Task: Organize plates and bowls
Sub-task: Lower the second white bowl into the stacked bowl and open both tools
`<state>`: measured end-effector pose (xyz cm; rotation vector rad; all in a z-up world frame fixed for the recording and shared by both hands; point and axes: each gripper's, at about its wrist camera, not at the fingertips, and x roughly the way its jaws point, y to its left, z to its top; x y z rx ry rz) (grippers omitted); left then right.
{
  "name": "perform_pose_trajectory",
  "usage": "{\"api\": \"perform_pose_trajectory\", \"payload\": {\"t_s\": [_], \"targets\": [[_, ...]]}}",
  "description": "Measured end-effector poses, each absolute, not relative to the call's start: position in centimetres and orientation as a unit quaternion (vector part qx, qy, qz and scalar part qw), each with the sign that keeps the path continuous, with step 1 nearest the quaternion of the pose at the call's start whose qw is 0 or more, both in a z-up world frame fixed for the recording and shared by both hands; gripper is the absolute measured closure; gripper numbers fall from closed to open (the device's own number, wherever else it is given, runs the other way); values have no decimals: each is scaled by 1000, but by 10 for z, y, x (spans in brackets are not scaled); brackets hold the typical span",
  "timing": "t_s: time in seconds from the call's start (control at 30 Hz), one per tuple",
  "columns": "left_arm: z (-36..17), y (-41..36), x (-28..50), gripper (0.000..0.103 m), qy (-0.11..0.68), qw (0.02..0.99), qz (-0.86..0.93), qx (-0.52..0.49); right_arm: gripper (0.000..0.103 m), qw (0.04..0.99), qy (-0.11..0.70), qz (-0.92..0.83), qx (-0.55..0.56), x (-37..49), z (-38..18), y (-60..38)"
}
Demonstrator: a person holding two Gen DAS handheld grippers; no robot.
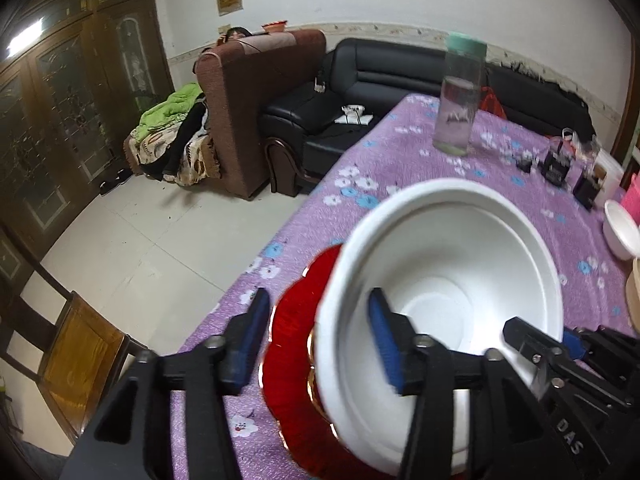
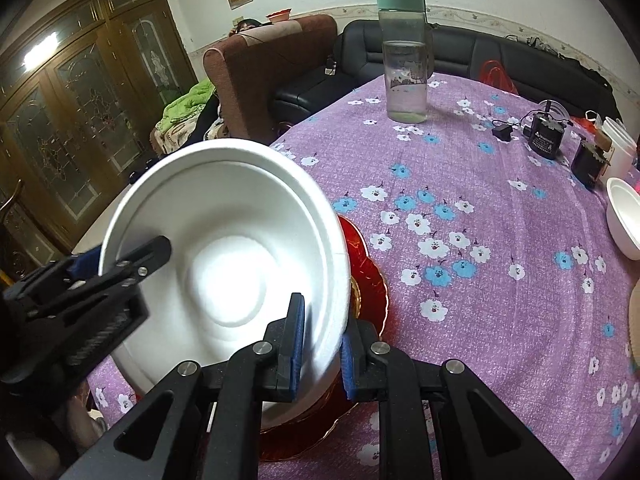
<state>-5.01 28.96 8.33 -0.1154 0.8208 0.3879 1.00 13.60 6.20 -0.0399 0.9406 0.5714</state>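
A large white bowl [image 1: 452, 248] [image 2: 224, 208] hangs tilted over a red plate with a gold edge [image 1: 296, 360] [image 2: 368, 280], which lies on the purple flowered tablecloth [image 2: 500, 184]. My right gripper [image 2: 322, 348] is shut on the bowl's right rim, and its black fingers also show in the left wrist view [image 1: 546, 336]. My left gripper [image 1: 320, 336] [image 2: 124, 256] straddles the bowl's left rim. Its jaws stand wide: one blue pad is inside the bowl, the other is outside over the plate, clear of the wall.
A second small white bowl [image 1: 622, 232] [image 2: 624, 220] sits at the right edge. A clear bottle with a green cap [image 1: 460, 96] [image 2: 404, 60] stands at the far side. Black gadgets [image 2: 544, 136] lie at the back right. A wooden chair [image 1: 80, 352] stands off the table's left edge.
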Motion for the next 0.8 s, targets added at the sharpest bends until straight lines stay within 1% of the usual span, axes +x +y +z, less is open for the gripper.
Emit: {"api": "perform_pose_trajectory", "payload": {"t_s": [0.07,0.13,0.2,0.27,0.3,0.33,0.37,0.63,0.8], "targets": [[90,291,-56,34,382,901,197,-57,84,852,447,271,-18,11,61,136],[94,291,-60,28,373,904,202,-56,84,854,444,270,-22,11,62,137],[97,290,-63,27,367,906,205,-54,83,857,440,267,-25,8,63,138],[100,289,-66,27,365,906,208,-53,76,858,436,269,-27,6,63,140],[101,289,-67,27,363,907,207,-54,63,859,434,270,-28,4,64,141],[101,288,-69,26,363,907,206,-55,48,860,432,270,-29,3,64,142],[102,287,-70,26,362,908,206,-55,40,862,427,270,-30,1,65,143],[115,274,-82,26,349,914,200,-44,39,879,395,267,-21,-5,78,136],[129,259,-92,25,341,921,183,-45,39,892,375,253,7,-15,94,114]]}}
